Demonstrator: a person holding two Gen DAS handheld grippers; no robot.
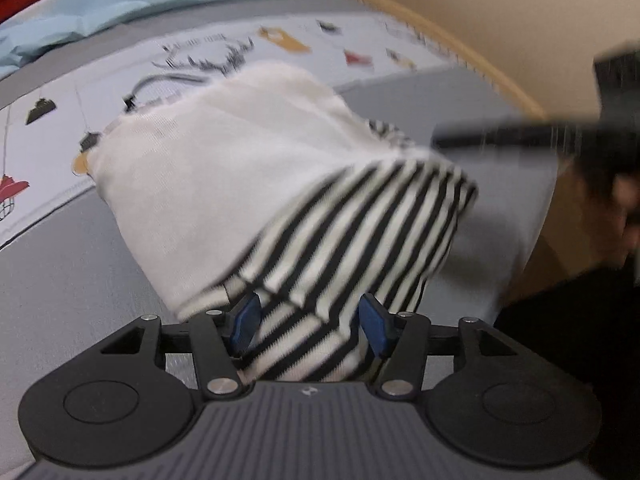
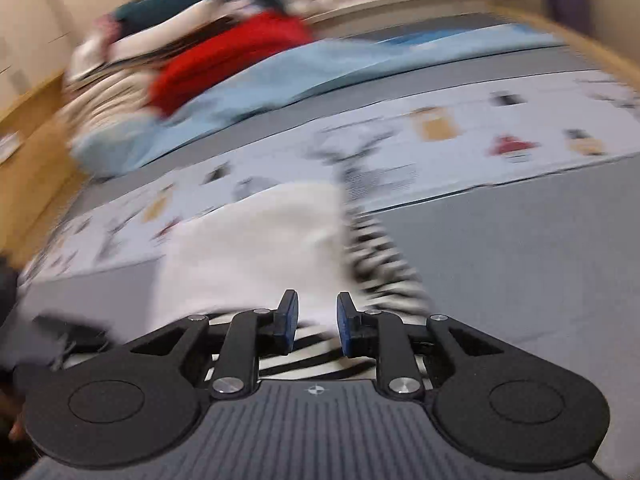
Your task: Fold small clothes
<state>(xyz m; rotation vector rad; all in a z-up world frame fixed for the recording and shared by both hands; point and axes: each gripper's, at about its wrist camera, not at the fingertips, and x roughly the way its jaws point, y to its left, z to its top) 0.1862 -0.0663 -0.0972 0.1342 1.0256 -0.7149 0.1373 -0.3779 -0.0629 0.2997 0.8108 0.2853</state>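
In the left wrist view, our left gripper (image 1: 310,326) sits at the lower centre, its blue pads (image 1: 245,320) spread wide with striped fabric of the small garment (image 1: 248,168) bunched between them; we cannot tell whether they press it. The garment's white part lies mid-frame on the grey bedsheet (image 1: 60,288).

In the blurred right wrist view, our right gripper (image 2: 317,322) stands narrowly parted at lower centre, clamping nothing, the garment (image 2: 256,248) just beyond. A red cloth (image 2: 224,56) lies upper left.
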